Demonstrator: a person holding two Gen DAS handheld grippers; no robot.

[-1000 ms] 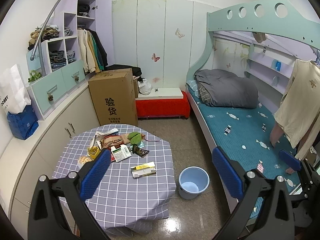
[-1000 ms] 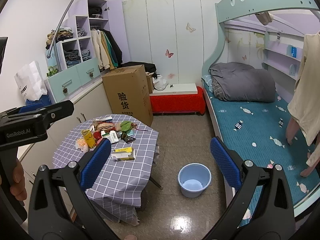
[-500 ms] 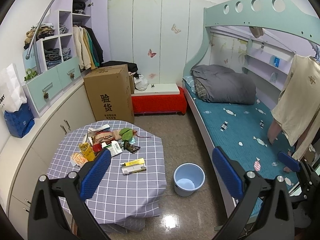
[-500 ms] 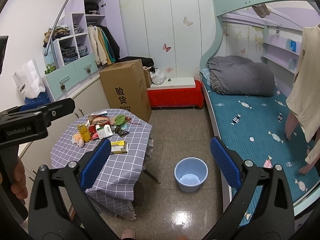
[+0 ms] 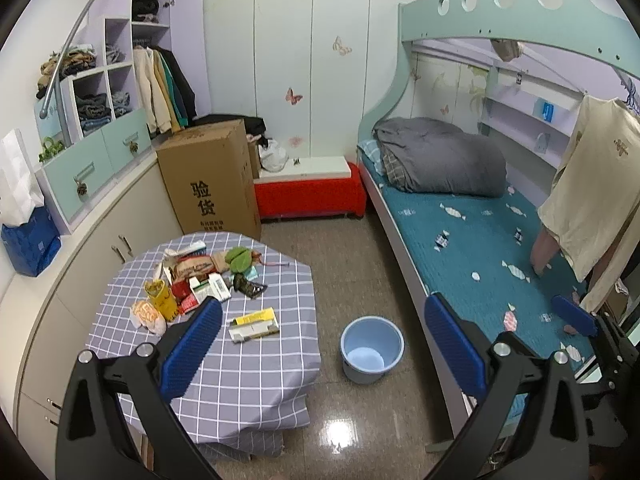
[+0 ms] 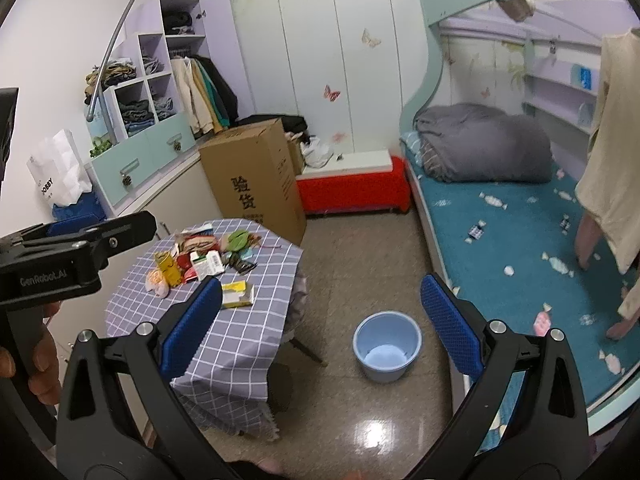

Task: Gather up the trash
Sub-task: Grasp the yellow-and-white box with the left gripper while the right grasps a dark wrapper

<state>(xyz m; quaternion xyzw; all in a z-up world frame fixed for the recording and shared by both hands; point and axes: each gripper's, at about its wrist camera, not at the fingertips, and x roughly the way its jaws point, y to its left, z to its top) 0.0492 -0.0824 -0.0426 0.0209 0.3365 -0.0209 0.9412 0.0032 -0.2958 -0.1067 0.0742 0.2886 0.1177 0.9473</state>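
Observation:
Several pieces of trash [image 5: 202,280] [image 6: 200,258] lie on a small table with a grey checked cloth [image 5: 248,372] [image 6: 244,340]: wrappers, small cartons, a yellow bag, and a flat yellow-and-white box [image 5: 254,323] [image 6: 238,294] nearest me. An empty light-blue bucket [image 5: 372,344] [image 6: 387,346] stands on the floor right of the table. My left gripper [image 5: 324,338] hangs open above the table's near edge, holding nothing. My right gripper [image 6: 320,320] is open too, well back from the table. The left gripper's body shows at the left of the right wrist view, held by a hand [image 6: 38,364].
A tall cardboard box [image 5: 212,184] stands behind the table, with a red bench [image 5: 310,196] beside it. A bunk bed with a teal mattress [image 5: 480,256] fills the right side. White cabinets [image 5: 96,240] line the left wall. Glossy tiled floor [image 5: 352,424] lies between table and bed.
Both cameras have drawn back and shifted slightly, so the table and bucket sit a little further off. Both grippers stay open and nothing on the table has moved.

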